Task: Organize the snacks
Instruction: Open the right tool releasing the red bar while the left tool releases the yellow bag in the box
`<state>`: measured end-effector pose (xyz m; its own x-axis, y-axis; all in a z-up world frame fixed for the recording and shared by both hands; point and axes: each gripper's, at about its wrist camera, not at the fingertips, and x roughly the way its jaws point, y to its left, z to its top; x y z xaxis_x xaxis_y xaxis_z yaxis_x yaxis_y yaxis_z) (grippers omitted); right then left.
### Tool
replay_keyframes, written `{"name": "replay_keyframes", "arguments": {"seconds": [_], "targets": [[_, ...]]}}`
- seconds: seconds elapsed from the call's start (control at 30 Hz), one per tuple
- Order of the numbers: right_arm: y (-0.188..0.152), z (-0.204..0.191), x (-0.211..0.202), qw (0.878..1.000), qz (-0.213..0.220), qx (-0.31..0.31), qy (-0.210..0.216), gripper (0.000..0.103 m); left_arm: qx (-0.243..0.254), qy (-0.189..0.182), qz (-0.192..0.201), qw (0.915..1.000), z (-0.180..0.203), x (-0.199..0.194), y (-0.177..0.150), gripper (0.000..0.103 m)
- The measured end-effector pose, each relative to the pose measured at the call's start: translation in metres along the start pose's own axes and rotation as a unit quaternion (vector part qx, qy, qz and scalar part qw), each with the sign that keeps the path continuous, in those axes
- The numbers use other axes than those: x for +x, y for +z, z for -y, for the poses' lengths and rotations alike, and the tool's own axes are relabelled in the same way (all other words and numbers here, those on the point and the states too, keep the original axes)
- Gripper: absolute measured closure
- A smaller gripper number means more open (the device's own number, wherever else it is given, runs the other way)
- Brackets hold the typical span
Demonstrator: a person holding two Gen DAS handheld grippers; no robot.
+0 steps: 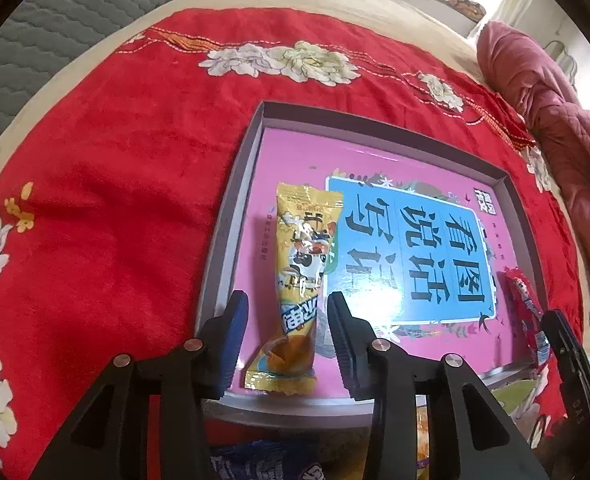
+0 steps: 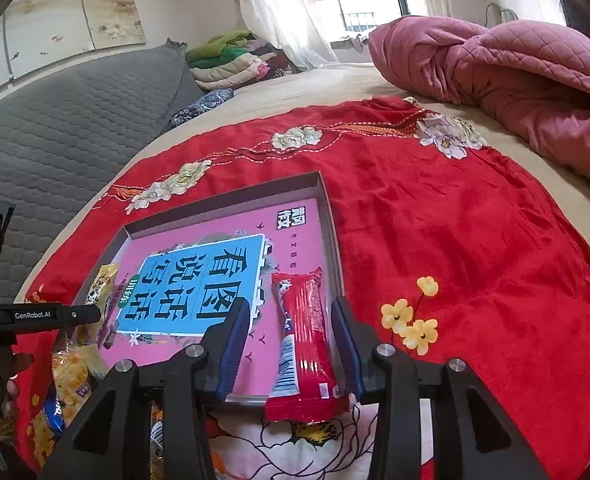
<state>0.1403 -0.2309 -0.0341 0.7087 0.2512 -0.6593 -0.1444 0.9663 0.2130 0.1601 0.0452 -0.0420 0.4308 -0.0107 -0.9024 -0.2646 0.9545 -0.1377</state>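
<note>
The left gripper [image 1: 287,332] sits closest to the lens, its two blue-padded fingers spread apart with clear gaps to the yellow snack packet [image 1: 295,284] lying between them; neither pad presses the wrapper. That packet is long and narrow, glossy gold foil with crimped ends, printed with a black-and-white cartoon animal, a blue band of white characters and a picture of a golden pastry at its near end. It rests flat inside the shallow grey box [image 1: 231,224], along the box's left wall, on the pink printed sheet that lines the bottom and carries a large blue panel with black characters.

The right gripper [image 2: 291,336] likewise stands parted, its pads on either side of the red snack packet [image 2: 303,340] without squeezing it. This packet is a shiny red ridged wrapper with a white barcode patch and a small cartoon face near its far end. It lies along the box's right wall, its near end hanging over the front rim onto the cloth.

Around the box spreads a red floral cloth [image 1: 115,160] on a bed. More snack bags [image 2: 71,372], yellow and blue, lie in front of the box near its left corner. A pink quilted duvet [image 2: 515,72] is bunched beyond the cloth.
</note>
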Motion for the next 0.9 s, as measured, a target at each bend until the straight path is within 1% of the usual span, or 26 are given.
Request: {"name": "replay_keyframes", "arguments": {"seconds": [0.07, 0.13, 0.17, 0.23, 0.27, 0.33, 0.4, 0.6, 0.77, 0.9], "targets": [[0.001, -0.001, -0.002, 1.000, 0.005, -0.001, 0.001, 0.057, -0.002, 0.002, 0.002, 1.0000, -0.001, -0.002, 0.001, 0.060], [0.001, -0.001, -0.005, 1.000, 0.010, 0.000, 0.005, 0.052, -0.003, 0.000, 0.008, 1.0000, -0.001, -0.007, 0.002, 0.060], [0.001, -0.001, -0.006, 1.000, 0.012, 0.000, 0.006, 0.052, -0.003, -0.001, 0.010, 0.9999, -0.001, -0.009, 0.001, 0.060], [0.001, -0.003, -0.007, 1.000, 0.014, -0.002, 0.008, 0.051, -0.002, -0.001, 0.016, 0.9999, -0.002, -0.014, 0.002, 0.059], [0.001, -0.003, -0.007, 1.000, 0.014, -0.003, 0.008, 0.051, -0.003, -0.002, 0.019, 0.9998, -0.003, -0.017, 0.003, 0.057], [0.001, -0.005, -0.007, 1.000, 0.014, -0.008, 0.006, 0.045, -0.006, -0.003, 0.024, 0.9997, -0.005, -0.023, 0.004, 0.054], [0.001, -0.006, -0.009, 1.000, 0.017, -0.008, 0.010, 0.043, -0.008, -0.004, 0.028, 0.9996, -0.007, -0.027, 0.005, 0.054], [0.003, -0.008, -0.011, 1.000, 0.023, -0.009, 0.016, 0.041, -0.012, -0.001, 0.035, 0.9993, -0.010, -0.039, 0.006, 0.053], [0.004, -0.008, -0.016, 0.999, 0.029, -0.008, 0.022, 0.039, -0.022, -0.014, 0.044, 0.9987, -0.014, -0.054, 0.005, 0.047], [0.006, -0.009, -0.021, 0.999, 0.036, -0.008, 0.029, 0.035, -0.022, -0.019, 0.049, 0.9984, -0.015, -0.063, 0.004, 0.047]]}}
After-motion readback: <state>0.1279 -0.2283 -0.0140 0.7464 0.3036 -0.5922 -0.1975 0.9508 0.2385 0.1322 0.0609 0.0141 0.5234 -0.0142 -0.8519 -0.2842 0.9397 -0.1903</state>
